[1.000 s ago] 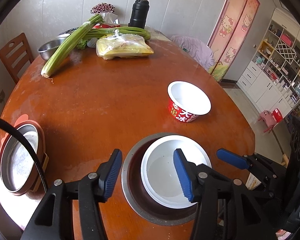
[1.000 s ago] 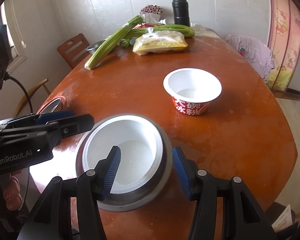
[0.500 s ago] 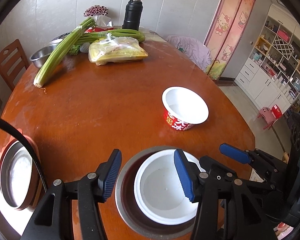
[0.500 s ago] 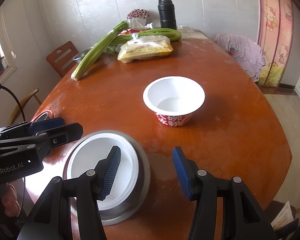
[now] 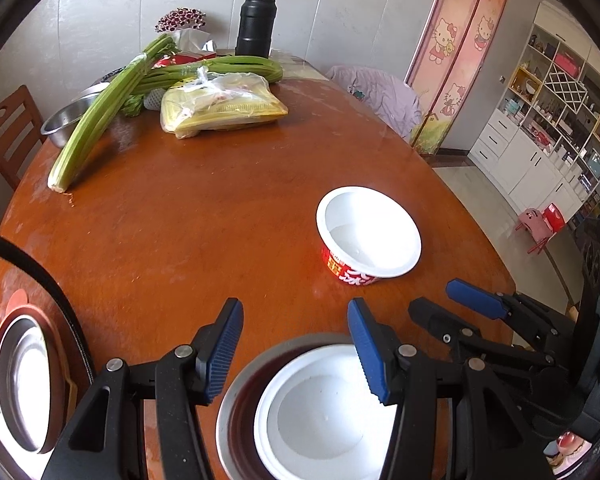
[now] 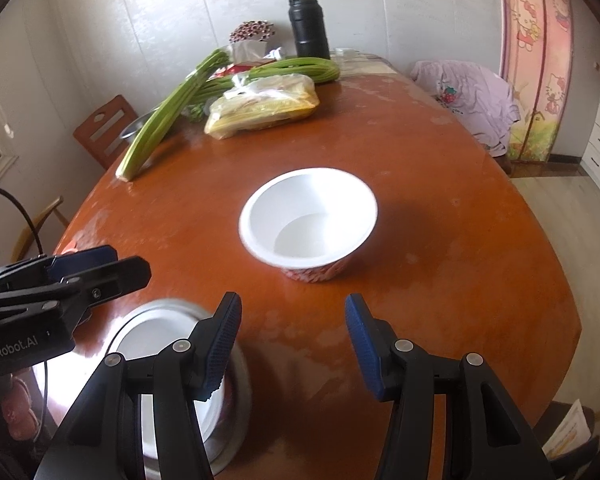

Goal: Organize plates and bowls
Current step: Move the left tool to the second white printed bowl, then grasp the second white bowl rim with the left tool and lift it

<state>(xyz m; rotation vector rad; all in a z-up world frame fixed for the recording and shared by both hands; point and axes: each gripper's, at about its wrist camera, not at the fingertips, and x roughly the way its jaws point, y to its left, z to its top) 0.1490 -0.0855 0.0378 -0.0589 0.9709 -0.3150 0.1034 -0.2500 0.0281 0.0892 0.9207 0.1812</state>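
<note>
- Both views shifted off the white plastic bowl [image 5: 328, 416] nested in the grey metal plate [image 5: 236, 400], now low at the near edge of the round orange-brown wooden bench [image 5: 204, 216].
- Right tongs [image 6: 292, 344] now centred on the red-printed white paper bowl [image 6: 308, 220], well apart, jaws partly open, empty.
- Left tongs [image 5: 296, 348] likewise parted, holding nothing.
- Likely next: fetching that paper bowl for stacking.

both grippers are pointing steeply downward with nothing between their jaws: the left gripper [image 5: 296, 346] is standing parted, and the right gripper [image 6: 293, 344], near on its right, likewise.
</note>
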